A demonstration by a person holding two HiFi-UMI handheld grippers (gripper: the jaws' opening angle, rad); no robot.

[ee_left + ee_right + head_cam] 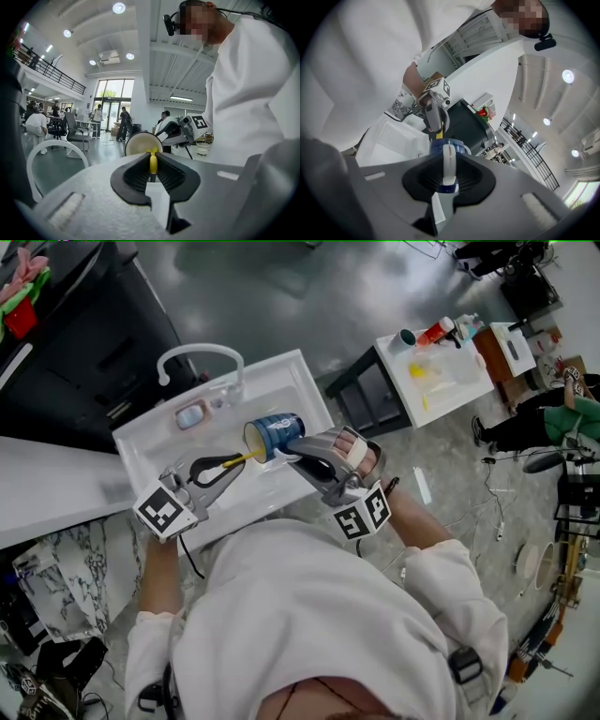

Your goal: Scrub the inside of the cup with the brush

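Blue cup (279, 433) on its side at frame centre, above white sink (291, 371); handle clamped by right gripper (298, 448) fingers. Yellow brush (242, 459) clamped by left gripper (223, 466) fingers, tip at cup mouth. Best to hold cup steady, push brush straight in, sweep wall and base.

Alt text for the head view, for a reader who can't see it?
Seen from above, a person in a white top holds a blue cup on its side in the right gripper over a white sink, while the left gripper holds a yellow brush, its tip at the cup's mouth.
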